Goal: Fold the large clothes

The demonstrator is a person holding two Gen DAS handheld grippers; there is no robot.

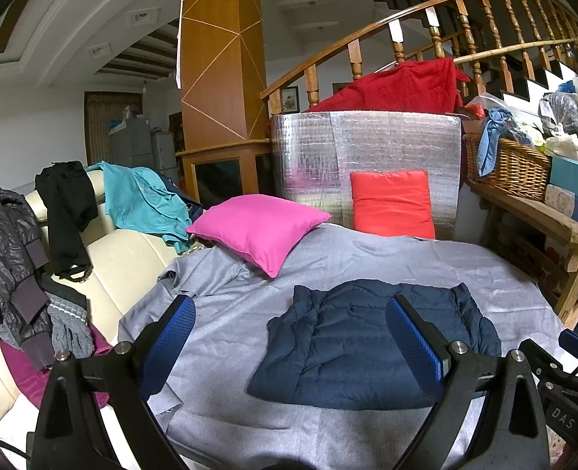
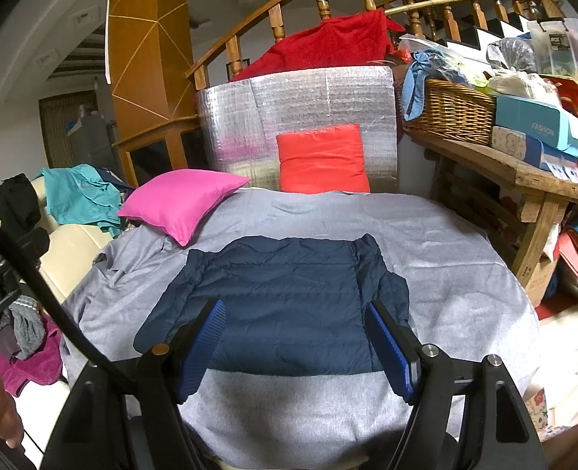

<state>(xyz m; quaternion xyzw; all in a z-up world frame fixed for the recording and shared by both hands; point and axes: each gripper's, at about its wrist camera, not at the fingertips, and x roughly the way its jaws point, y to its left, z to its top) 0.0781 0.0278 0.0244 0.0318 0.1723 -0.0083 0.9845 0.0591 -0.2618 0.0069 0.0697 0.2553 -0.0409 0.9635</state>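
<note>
A navy quilted jacket (image 1: 351,348) lies folded flat on the grey sheet (image 1: 406,266); it also shows in the right wrist view (image 2: 285,297). My left gripper (image 1: 292,305) is open and empty, held above the jacket's near left part. My right gripper (image 2: 294,309) is open and empty, held above the jacket's near edge. Part of the right gripper shows at the right edge of the left wrist view (image 1: 575,348). Neither gripper touches the jacket.
A pink pillow (image 1: 257,227) and a red pillow (image 1: 392,203) sit at the far side by a silver foil panel (image 1: 367,149). Clothes hang on a cream sofa (image 1: 128,262) at left. A wooden table (image 2: 524,172) with a wicker basket (image 2: 449,113) and boxes stands at right.
</note>
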